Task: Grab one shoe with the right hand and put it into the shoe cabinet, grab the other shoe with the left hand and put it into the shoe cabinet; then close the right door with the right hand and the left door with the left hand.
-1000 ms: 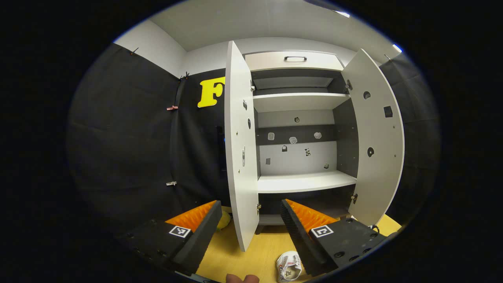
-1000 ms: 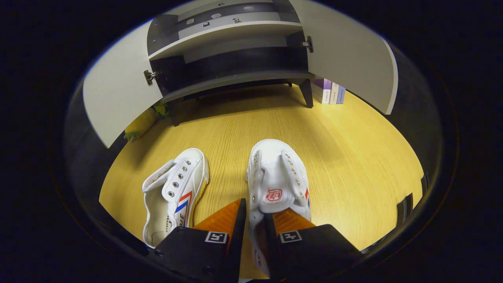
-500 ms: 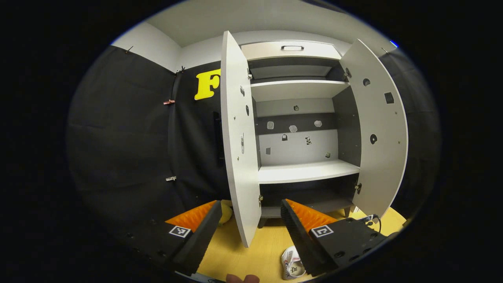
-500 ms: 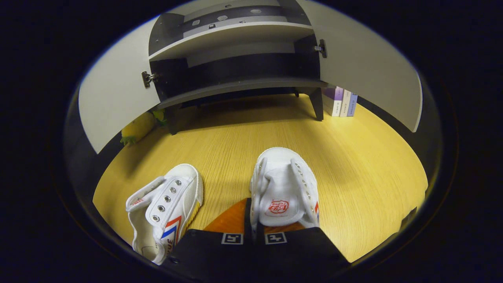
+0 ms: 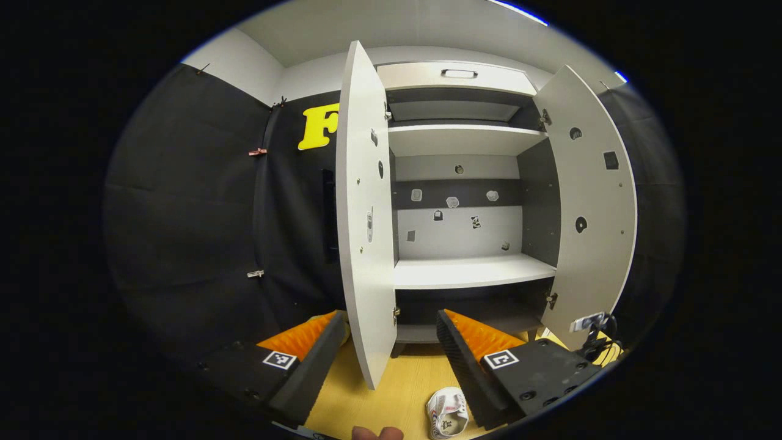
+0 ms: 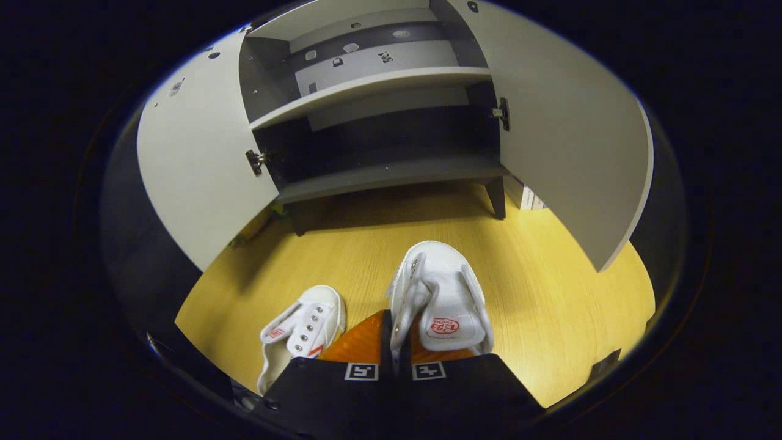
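Shoe [image 6: 441, 299] pinched in right claw [image 6: 396, 342]; left claw [image 5: 388, 342] wide open, empty.

shoes [image 6: 441, 292] before cabinet [image 6: 391, 177], doors [image 6: 201, 165] flanking

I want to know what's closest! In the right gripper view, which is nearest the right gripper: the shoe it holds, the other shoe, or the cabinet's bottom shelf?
1. Held shoe, clamped in the right gripper.
2. Other shoe, on the floor, left.
3. Bottom shelf, ahead, between the open doors.
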The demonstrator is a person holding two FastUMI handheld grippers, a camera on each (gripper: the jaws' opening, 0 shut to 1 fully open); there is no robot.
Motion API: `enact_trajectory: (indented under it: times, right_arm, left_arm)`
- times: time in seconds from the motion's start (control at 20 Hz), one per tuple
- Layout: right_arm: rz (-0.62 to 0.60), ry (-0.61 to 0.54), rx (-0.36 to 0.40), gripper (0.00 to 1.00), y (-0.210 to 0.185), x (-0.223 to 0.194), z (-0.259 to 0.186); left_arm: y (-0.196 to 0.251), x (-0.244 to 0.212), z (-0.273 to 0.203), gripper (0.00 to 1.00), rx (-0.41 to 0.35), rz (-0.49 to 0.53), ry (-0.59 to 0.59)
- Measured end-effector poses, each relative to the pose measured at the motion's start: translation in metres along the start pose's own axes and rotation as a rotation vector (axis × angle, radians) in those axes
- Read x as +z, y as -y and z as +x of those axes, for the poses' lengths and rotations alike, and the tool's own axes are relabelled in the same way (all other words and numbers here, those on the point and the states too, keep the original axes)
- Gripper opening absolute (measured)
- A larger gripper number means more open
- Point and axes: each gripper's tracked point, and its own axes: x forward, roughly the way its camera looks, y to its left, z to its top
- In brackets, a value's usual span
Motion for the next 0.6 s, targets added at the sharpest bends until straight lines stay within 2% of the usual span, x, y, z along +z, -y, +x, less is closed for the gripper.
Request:
enact_trajectory:
  times: [0.3, 0.6]
  right_arm:
    - [-0.021, 0.107, 0.073, 0.05, -0.049, 0.11, -0.056]
    - [-0.017, 0.165, 0.067, 0.05, -0.071, 0.216, -0.072]
  left_arm:
    - [0.014, -0.001, 0.009, 0.95, -0.05, 0.034, -0.02]
    - [0.026, 0.004, 0.011, 0.95, -0.088, 0.021, -0.018]
